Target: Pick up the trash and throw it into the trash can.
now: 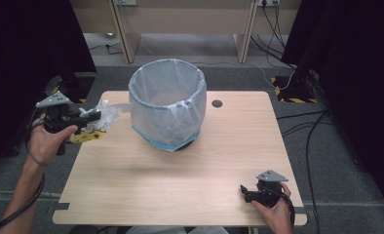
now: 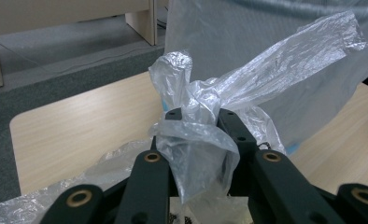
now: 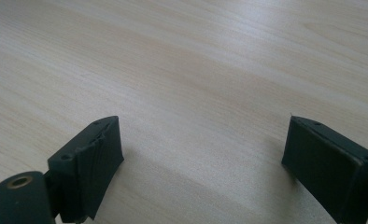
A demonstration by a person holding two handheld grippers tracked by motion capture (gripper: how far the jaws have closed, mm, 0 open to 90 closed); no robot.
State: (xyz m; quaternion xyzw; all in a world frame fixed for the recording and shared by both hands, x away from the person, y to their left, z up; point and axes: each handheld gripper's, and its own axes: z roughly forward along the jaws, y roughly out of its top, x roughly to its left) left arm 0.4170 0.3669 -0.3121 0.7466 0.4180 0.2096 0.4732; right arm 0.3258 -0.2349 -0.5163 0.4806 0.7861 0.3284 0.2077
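At table's left edge, left gripper point(image 1: 95, 116) raised level, pinching plastic bag point(image 1: 166, 102); right gripper point(image 1: 246, 191) spread, resting near front-right corner.

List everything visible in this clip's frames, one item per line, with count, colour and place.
bin: one, dark, lined with a clear bag folded over its rim, at the table's far middle.
bag corner: one, clear plastic, pulled out from the bin's left side and pinched in the left gripper.
yellow item: one, at the table's left edge under the left gripper; kind unclear.
table: one, light wood, with a small round hole near its far right.
cables: several, black, on the grey floor at right.
left gripper: one, black, shut on the bag corner, raised above the left edge.
right gripper: one, black, jaws open, low over the near right corner.
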